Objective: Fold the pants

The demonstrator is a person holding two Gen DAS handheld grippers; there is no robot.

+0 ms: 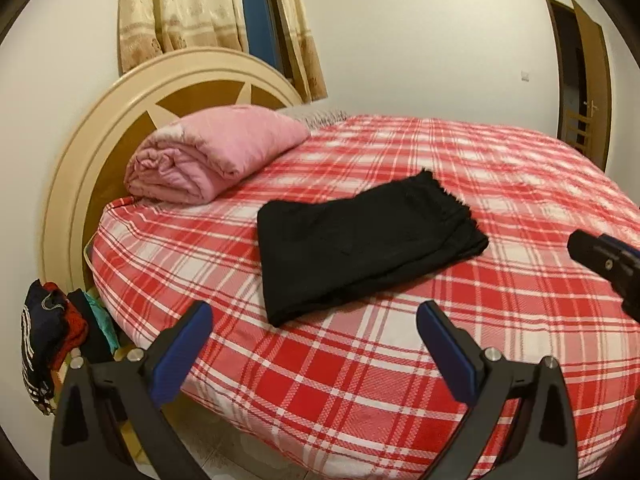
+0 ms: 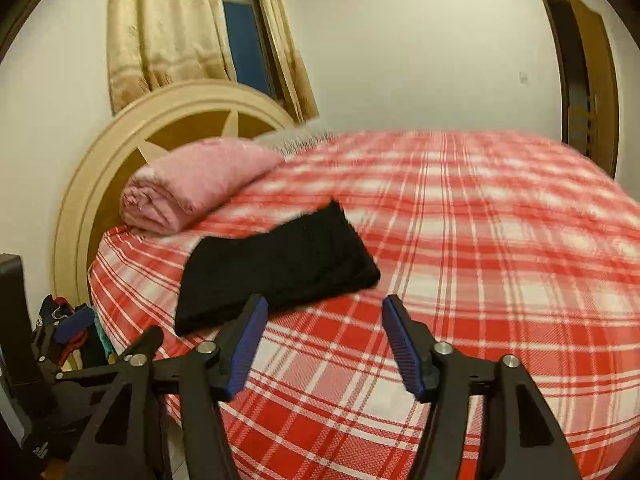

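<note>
Black pants [image 1: 360, 240] lie folded into a flat rectangle on the red plaid bed [image 1: 500, 340], near its left front part. My left gripper [image 1: 314, 308] is open, held above the bed's near edge just short of the pants, with nothing between its blue pads. In the right wrist view the pants [image 2: 280, 268] lie ahead and to the left. My right gripper [image 2: 325, 300] is open and empty, hovering by the pants' near right corner without touching it. Part of the right gripper [image 1: 600, 256] shows at the right edge of the left wrist view.
A folded pink quilt [image 1: 212, 152] rests against the round headboard [image 1: 120, 120]. A pile of clothes [image 1: 52, 328] sits on the floor left of the bed. Curtains [image 1: 180, 12] hang behind, and an open door [image 1: 580, 80] is at the far right.
</note>
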